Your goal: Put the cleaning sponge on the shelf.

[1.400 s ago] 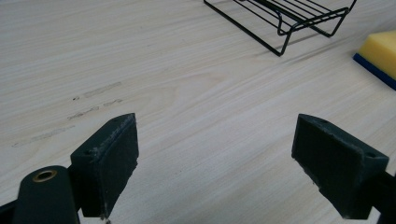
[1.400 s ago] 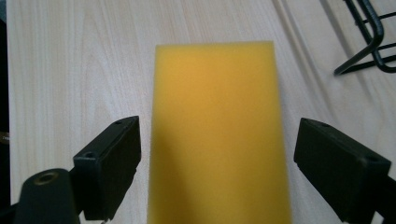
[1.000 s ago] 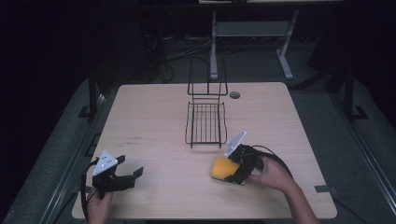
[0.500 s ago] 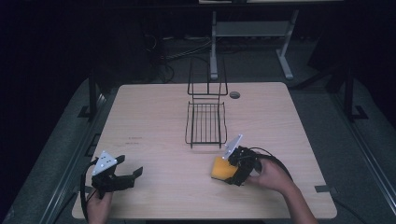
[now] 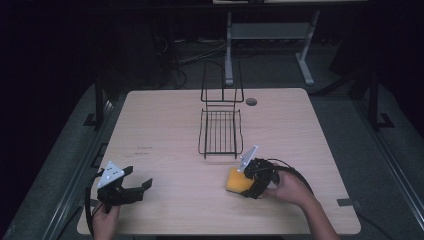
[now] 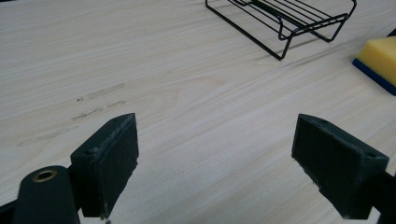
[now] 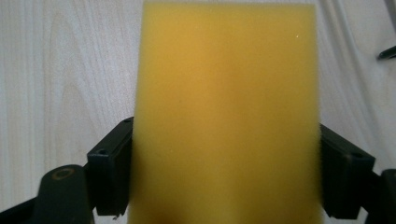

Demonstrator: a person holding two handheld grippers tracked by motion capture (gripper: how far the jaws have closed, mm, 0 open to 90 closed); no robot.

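A yellow sponge (image 5: 233, 181) with a blue underside lies flat on the wooden table (image 5: 165, 115), right of centre near the front. My right gripper (image 5: 244, 181) reaches over it from the right, held by a hand. In the right gripper view the sponge (image 7: 226, 107) sits between the two jaws of the right gripper (image 7: 226, 154); they stand wide apart, one against each side, and its edges look unsqueezed. My left gripper (image 5: 139, 177) rests at the front left, open and holding nothing. In the left gripper view the left gripper (image 6: 215, 154) points across bare wood toward the sponge (image 6: 380, 58).
A black wire rack (image 5: 220, 132) with an upright back stands in the middle of the table, just beyond the sponge; the rack (image 6: 289, 18) also appears in the left gripper view. A round cable hole (image 5: 251, 101) lies behind it. Dark floor and a desk frame surround the table.
My right gripper has shifted slightly left and lower over the sponge, which has hardly moved. The left gripper has stayed in place.
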